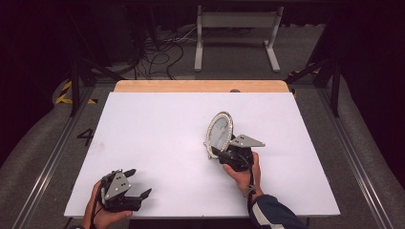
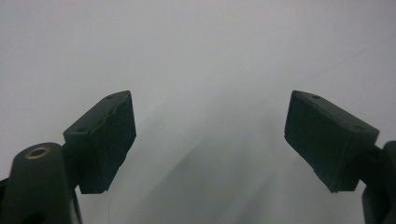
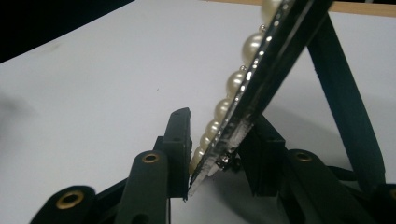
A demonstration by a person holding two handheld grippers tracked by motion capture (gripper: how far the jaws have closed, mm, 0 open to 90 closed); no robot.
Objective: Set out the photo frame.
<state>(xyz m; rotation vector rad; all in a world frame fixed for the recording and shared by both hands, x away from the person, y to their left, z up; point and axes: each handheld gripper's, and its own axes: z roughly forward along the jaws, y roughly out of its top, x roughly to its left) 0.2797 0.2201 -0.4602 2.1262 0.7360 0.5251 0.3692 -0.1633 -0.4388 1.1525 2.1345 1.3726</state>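
The right gripper (image 3: pixel 212 140) has closed its jaws around the lower edge of the pearl-rimmed mirror (image 1: pixel 219 132), apparently gripping it, tilted above the table (image 1: pixel 157 124). Placement remains. The left gripper (image 1: pixel 138 183) rests wide open, empty.

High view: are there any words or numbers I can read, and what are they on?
"4": dark numeral on the grey floor, left of the table.
Yellow and black stripes on the floor: a marking, no letters.
Nothing to read on the mirror, the left gripper or the right gripper.
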